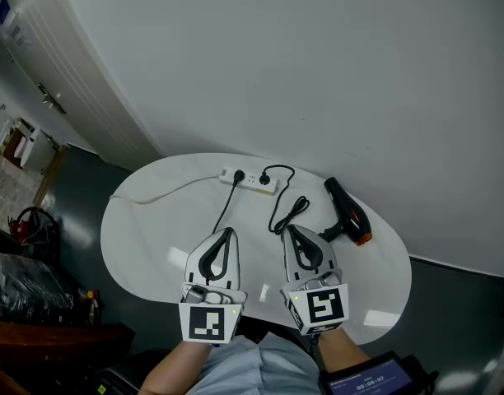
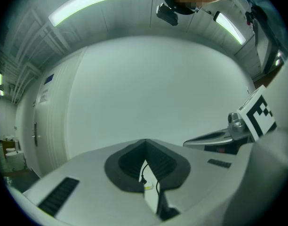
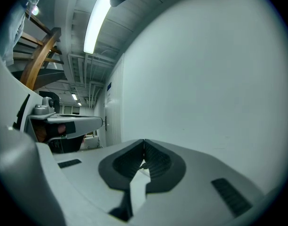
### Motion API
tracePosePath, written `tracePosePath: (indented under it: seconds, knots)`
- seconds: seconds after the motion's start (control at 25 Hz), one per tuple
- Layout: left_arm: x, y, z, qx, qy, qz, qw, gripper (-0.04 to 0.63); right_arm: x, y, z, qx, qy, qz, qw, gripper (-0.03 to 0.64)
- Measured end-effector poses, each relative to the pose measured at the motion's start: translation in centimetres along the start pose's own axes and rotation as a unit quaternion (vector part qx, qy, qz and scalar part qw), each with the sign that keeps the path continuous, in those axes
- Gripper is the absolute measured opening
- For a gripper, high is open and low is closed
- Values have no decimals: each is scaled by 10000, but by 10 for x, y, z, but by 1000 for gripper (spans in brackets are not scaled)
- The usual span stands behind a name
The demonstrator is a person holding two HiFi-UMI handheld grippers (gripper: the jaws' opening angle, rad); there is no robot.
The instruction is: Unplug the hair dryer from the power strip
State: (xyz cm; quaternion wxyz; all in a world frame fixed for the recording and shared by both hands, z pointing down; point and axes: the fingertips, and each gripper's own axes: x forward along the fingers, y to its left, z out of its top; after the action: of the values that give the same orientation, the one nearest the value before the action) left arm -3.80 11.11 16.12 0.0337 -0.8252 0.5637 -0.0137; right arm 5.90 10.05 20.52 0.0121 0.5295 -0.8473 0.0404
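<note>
A white power strip (image 1: 249,178) lies near the far edge of the white oval table (image 1: 153,229). Two black plugs sit in it. One plug (image 1: 265,178) has a cable looping back to the black hair dryer (image 1: 347,213), which lies on the table at the right, orange end toward me. The other plug's cable (image 1: 225,206) runs toward my left gripper (image 1: 227,234), which hovers shut and empty over the near table. My right gripper (image 1: 290,231) is beside it, shut and empty, left of the dryer. Both point level at the wall. A bit of black cable (image 2: 143,175) shows below the left jaws.
A pale wall (image 1: 318,72) rises right behind the table. The strip's white cord (image 1: 165,192) trails off to the left. Dark floor and clutter (image 1: 25,237) lie to the left. A device with a lit screen (image 1: 371,378) sits at the bottom right.
</note>
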Motion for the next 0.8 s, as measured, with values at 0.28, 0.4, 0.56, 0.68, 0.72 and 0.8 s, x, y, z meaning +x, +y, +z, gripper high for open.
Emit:
tracePosePath:
  seconds: [0.28, 0.4, 0.56, 0.68, 0.72, 0.8]
  knots:
    - [32, 26, -17, -121, 95, -129, 9998, -1, 39, -8, -9, 62, 118, -211, 9997, 2]
    - [50, 36, -27, -218, 169, -201, 9994, -1, 59, -8, -11, -55, 154, -211, 9996, 2]
    - [76, 42, -42, -306, 256, -362, 9985, -1, 81, -15, -20, -71, 203, -265, 9994, 2]
    - [90, 46, -52, -403, 379, -496, 9972, 0, 92, -17, -28, -7, 351, -310, 9989, 2]
    - [95, 48, -56, -430, 421, -527, 9968, 0, 97, -19, -31, 3, 390, -327, 9987, 2]
    - [105, 52, -62, -480, 484, -576, 9960, -1, 106, -21, -36, 6, 456, -374, 9983, 2]
